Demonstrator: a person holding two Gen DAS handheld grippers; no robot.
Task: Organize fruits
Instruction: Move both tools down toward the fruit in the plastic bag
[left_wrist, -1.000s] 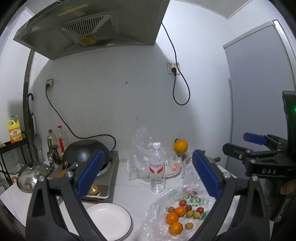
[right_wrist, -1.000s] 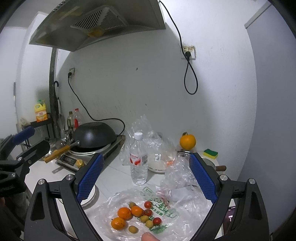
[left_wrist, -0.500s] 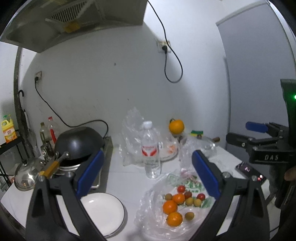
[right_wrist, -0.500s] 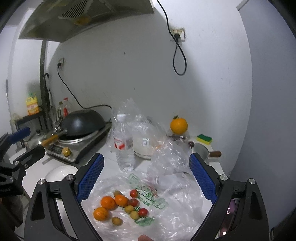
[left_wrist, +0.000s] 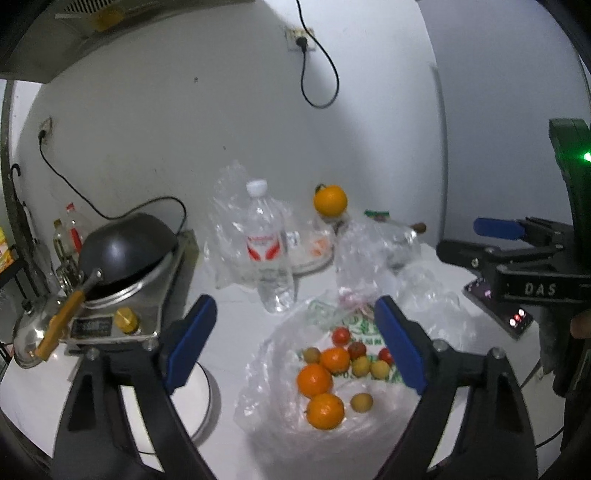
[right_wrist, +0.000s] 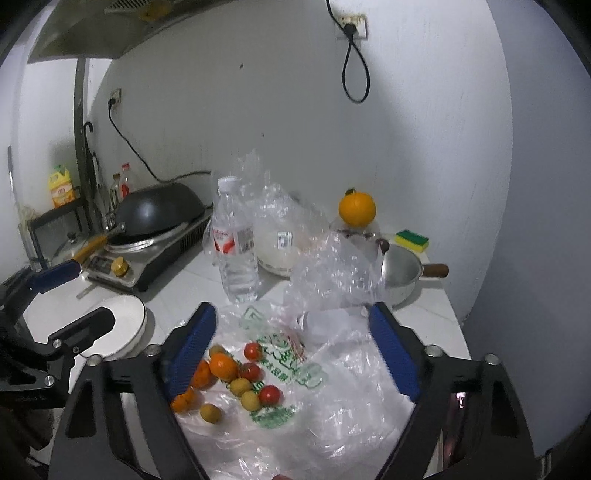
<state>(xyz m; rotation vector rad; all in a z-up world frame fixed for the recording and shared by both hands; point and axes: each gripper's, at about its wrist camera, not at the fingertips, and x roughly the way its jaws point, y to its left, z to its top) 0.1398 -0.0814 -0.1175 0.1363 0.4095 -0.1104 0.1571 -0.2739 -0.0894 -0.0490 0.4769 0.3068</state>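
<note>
Small oranges (left_wrist: 314, 379), cherry tomatoes (left_wrist: 341, 335) and yellow-green fruits (left_wrist: 361, 402) lie together on a spread clear plastic bag (left_wrist: 266, 398) on the white counter. The same oranges (right_wrist: 222, 365) and tomatoes (right_wrist: 270, 394) show in the right wrist view. A white plate (left_wrist: 201, 397) lies left of the bag. My left gripper (left_wrist: 295, 350) is open and empty, above the fruit. My right gripper (right_wrist: 291, 354) is open and empty, above the bag.
A water bottle (left_wrist: 267, 247) stands behind the bag. A black wok (left_wrist: 125, 254) sits on a cooker at left. A large orange (left_wrist: 330, 199), crumpled bags, a small pot (right_wrist: 400, 271) and a sponge (right_wrist: 412, 240) stand at the back right. A phone (left_wrist: 498, 306) lies at right.
Both grippers have tilted down and come closer to the counter, so the fruit on the bag looks larger. Both stay open and empty.
</note>
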